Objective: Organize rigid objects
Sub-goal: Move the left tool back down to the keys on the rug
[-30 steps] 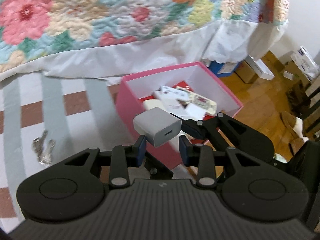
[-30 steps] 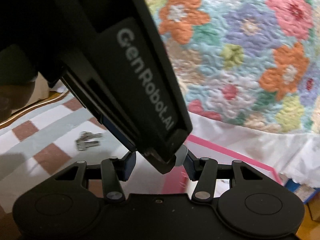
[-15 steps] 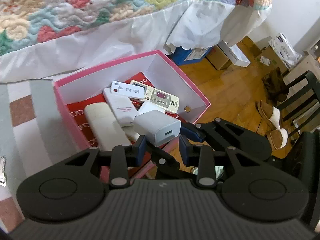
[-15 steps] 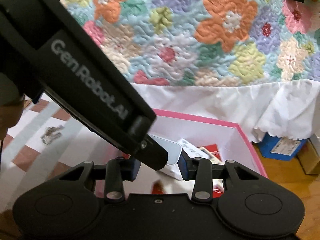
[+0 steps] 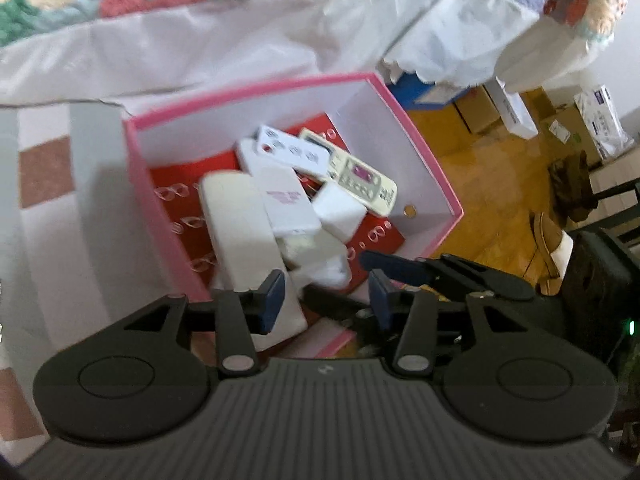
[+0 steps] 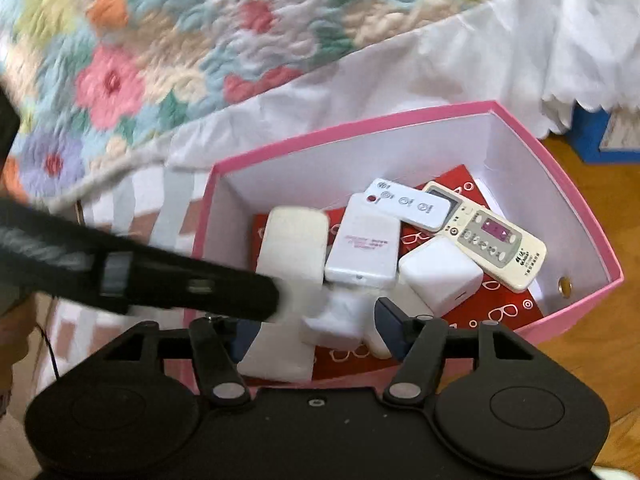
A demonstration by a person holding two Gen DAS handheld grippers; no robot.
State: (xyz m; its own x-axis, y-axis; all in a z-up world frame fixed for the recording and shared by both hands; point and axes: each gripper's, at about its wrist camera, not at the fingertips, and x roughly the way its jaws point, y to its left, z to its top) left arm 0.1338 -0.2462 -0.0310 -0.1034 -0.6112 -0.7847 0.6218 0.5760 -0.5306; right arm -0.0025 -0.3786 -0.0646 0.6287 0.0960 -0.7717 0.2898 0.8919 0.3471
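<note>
A: Left-wrist view is filled by the pink box (image 5: 416, 148). What is seen inside it?

B: A red printed sheet (image 5: 376, 236) lines the box floor. On it, a pile of white items is seen: a long white block (image 5: 240, 220) nearest the box's left wall, a white device with pink lettering (image 5: 286, 200) beside it, a small white remote (image 5: 294, 152) towards the far wall, and a cream air-conditioner remote (image 5: 362, 180) near the right wall. The pink lettering is too blurred to be read.

A: And the white USB charger?

B: One white cube charger (image 5: 338, 208) lies in the middle of the box, just below the cream remote. A second white block (image 5: 320, 270), blurred, is seen at the box's near edge, between the left gripper (image 5: 326, 294) fingers but not pressed by them. The jaws have just been opening and stand apart, with nothing gripped.

A: What is shown in the right-wrist view?

B: The right gripper (image 6: 310, 330) is held over the box's near wall; its jaws have just been opening too, and stand wide with nothing clamped. The blurred white block (image 6: 332, 316) lies between them, untouched as far as can be told. Some small print is carried on the cream remote (image 6: 486, 236), but it cannot be read. A gold stud (image 6: 565, 285) is set in the box's right wall. Behind the box, a floral quilt (image 6: 160, 52) with a white skirt is seen.
</note>
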